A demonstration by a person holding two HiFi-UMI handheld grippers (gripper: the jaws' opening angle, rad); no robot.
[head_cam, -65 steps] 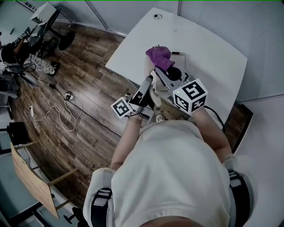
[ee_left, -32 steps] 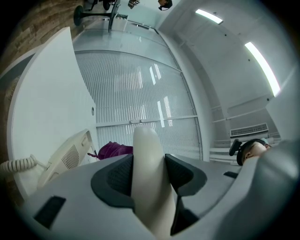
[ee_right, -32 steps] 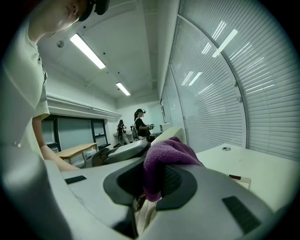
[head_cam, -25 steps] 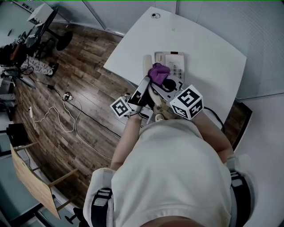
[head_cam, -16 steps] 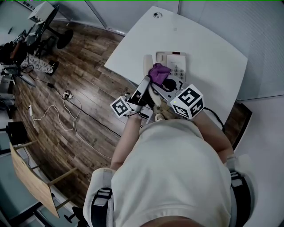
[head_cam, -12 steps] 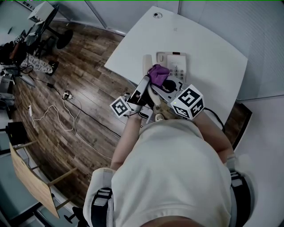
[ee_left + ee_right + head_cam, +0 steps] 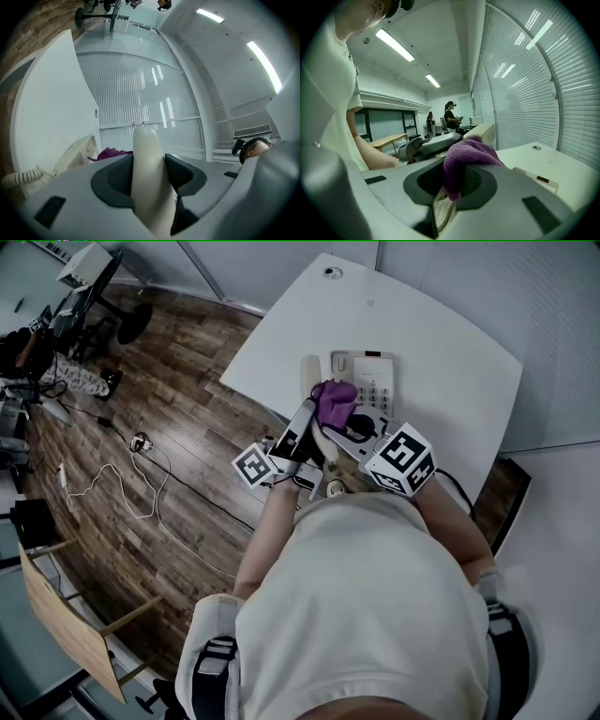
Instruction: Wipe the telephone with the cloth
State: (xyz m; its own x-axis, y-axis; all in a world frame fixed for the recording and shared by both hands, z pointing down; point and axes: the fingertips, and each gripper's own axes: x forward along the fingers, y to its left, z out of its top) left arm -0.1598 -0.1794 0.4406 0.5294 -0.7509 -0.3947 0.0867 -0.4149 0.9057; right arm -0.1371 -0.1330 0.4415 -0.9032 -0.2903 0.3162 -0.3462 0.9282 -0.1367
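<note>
Two grippers are working at one telephone on a white table.
The telephone (image 7: 368, 381) is sitting toward 7 o'clock on the table (image 7: 450, 352), and the purple cloth (image 7: 334, 399) is lying over its 7 o'clock corner. The right gripper (image 7: 457, 180) is pinching that cloth between its jaws. At the phone's 9 o'clock, the left gripper (image 7: 149, 176) is clamping the cream handset (image 7: 309, 373), with the coiled cord (image 7: 18, 177) hanging beside it.

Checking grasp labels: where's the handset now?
The handset is clamped in the left claw, at the left of the phone base in head view, next to the purple cloth.
</note>
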